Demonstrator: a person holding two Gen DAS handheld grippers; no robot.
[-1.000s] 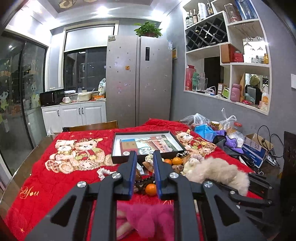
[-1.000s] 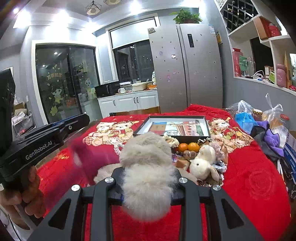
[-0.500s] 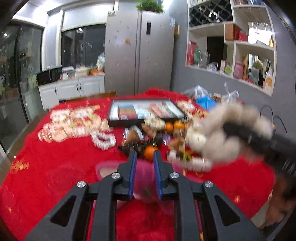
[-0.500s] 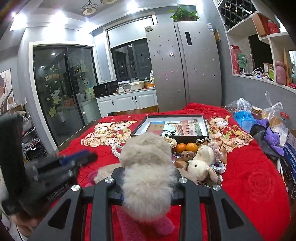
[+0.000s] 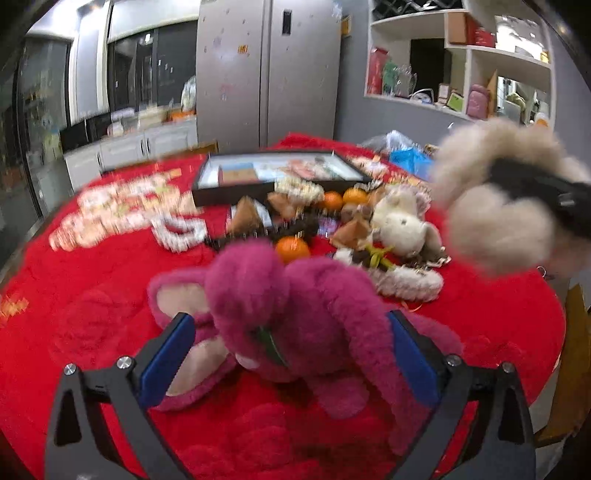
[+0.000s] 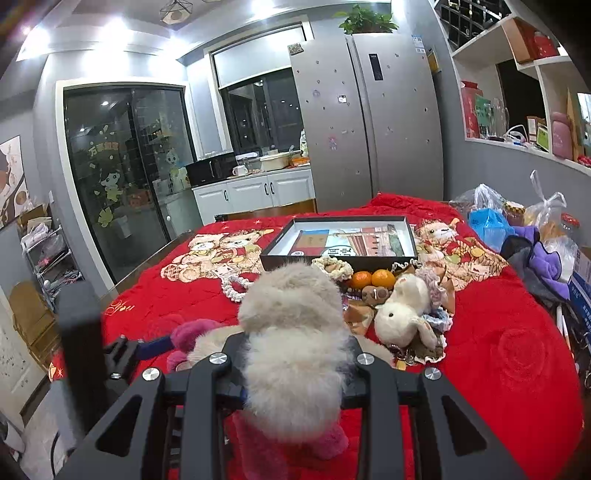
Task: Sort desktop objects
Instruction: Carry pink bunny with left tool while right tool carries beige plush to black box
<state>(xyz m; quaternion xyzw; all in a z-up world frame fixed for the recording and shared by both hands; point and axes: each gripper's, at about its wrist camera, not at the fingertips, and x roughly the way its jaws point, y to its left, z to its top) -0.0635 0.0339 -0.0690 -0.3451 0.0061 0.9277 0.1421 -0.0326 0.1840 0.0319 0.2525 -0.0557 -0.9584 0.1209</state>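
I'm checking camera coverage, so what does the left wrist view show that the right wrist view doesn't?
Only the left wrist view: the open left claw, its jaws just opened, around the magenta plush bear lying on the cloth. Only the right: the potted green plant atop the fridge. Both: the fluffy beige plush toy clamped in the right claw, and the black shallow tray.

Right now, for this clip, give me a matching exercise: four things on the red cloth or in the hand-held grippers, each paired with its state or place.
Things:
1. pink plush toy
2. beige fluffy toy
3. white plush animal
4. black tray

States:
A. clamped in the right hand-held gripper
B. lying between the open jaws of the left hand-held gripper
C. beyond the two oranges
D. just nearer than the two oranges, on the cloth

Pairs: 1-B, 2-A, 3-D, 4-C
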